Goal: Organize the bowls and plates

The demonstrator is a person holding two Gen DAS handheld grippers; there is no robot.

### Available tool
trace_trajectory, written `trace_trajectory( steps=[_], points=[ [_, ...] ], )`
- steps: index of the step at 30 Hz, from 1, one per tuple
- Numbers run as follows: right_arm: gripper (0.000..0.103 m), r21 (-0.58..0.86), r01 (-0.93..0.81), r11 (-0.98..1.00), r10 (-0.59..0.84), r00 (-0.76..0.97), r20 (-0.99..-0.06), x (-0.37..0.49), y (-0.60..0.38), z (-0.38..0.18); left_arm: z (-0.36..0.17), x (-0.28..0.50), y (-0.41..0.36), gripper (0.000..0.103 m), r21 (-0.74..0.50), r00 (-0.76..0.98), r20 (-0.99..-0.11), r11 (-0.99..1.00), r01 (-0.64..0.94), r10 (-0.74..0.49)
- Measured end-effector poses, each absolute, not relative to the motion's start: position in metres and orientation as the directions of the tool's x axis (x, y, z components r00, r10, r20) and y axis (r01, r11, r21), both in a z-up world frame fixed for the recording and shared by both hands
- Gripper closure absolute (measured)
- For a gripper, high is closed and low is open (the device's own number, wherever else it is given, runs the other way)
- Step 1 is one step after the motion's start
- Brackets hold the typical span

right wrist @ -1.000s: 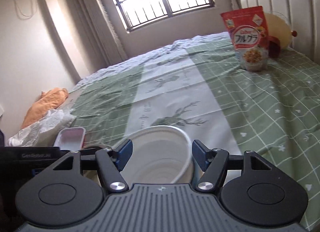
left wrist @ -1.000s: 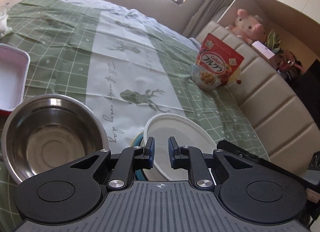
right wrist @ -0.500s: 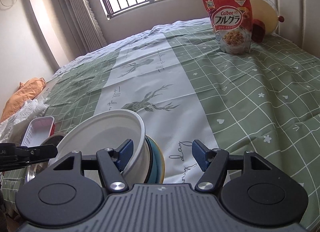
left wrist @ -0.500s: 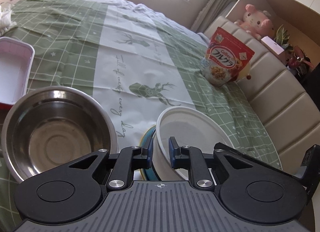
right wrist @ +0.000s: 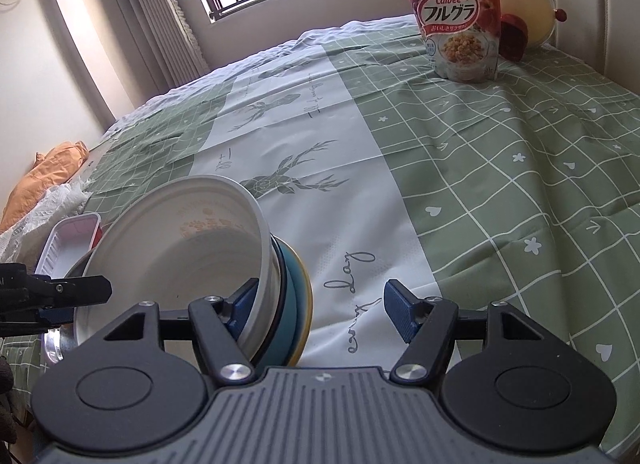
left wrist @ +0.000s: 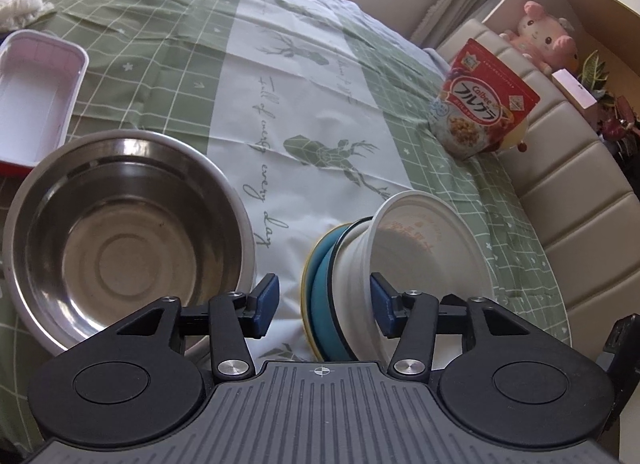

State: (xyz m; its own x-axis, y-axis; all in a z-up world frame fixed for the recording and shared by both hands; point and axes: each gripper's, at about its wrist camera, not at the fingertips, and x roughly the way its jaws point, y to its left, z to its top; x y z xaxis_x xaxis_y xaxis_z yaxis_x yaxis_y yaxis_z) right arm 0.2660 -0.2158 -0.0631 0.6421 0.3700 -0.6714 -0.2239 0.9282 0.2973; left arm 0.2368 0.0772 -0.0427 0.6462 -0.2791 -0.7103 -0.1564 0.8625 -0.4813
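Observation:
A white bowl (left wrist: 424, 260) leans tilted on a blue plate (left wrist: 328, 276) that lies on a yellow plate (left wrist: 306, 284) on the green checked cloth. My left gripper (left wrist: 324, 304) is opening, its jaws straddling the plates and the bowl's base, pads clear of them. A steel bowl (left wrist: 120, 248) stands upright to its left. In the right wrist view the white bowl (right wrist: 180, 248) tips left over the blue plate (right wrist: 294, 300). My right gripper (right wrist: 322, 310) is open; its left finger (right wrist: 242, 306) is beside the bowl's wall, its right finger free. The left gripper's finger (right wrist: 60, 296) shows at the left edge.
A red cereal bag (left wrist: 480, 116) stands near the padded headboard (left wrist: 560, 192), with a pink plush toy (left wrist: 544, 36) above it. A white rectangular tray (left wrist: 36, 92) lies behind the steel bowl. An orange cloth (right wrist: 44, 176) sits at the far left.
My left gripper's jaws, shut on the white bowl's rim before, have spread wide and let it go. The bowl now leans on the plates. Both views have sunk closer to the cloth.

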Motion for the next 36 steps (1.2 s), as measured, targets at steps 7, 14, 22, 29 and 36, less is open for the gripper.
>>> trace_trajectory(
  steps=[7,14,22,29,36],
  points=[
    [0.037,0.331,-0.224,0.917,0.398,0.59,-0.703,0.272,-0.216,-0.073,-0.056,0.248,0.067,0.05,-0.5,0.592,-0.737,0.852,-0.154,-0.325],
    [0.037,0.501,-0.228,0.835,0.547,0.433,-0.716,0.295,-0.212,-0.085,-0.062,0.258,0.061,0.046,-0.509,0.567,-0.745,0.849,-0.143,-0.351],
    [0.037,0.598,-0.256,0.759,0.649,0.241,-0.721,0.315,-0.189,-0.106,-0.073,0.266,0.061,0.04,-0.539,0.531,-0.749,0.831,-0.14,-0.396],
    [0.036,0.532,-0.278,0.8,0.596,0.27,-0.756,0.3,-0.174,-0.099,-0.073,0.262,0.063,0.039,-0.554,0.535,-0.74,0.82,-0.141,-0.408],
    [0.036,0.542,-0.269,0.796,0.601,0.244,-0.761,0.295,-0.166,-0.095,-0.07,0.248,0.073,0.038,-0.565,0.529,-0.742,0.808,-0.164,-0.412]
  ],
)
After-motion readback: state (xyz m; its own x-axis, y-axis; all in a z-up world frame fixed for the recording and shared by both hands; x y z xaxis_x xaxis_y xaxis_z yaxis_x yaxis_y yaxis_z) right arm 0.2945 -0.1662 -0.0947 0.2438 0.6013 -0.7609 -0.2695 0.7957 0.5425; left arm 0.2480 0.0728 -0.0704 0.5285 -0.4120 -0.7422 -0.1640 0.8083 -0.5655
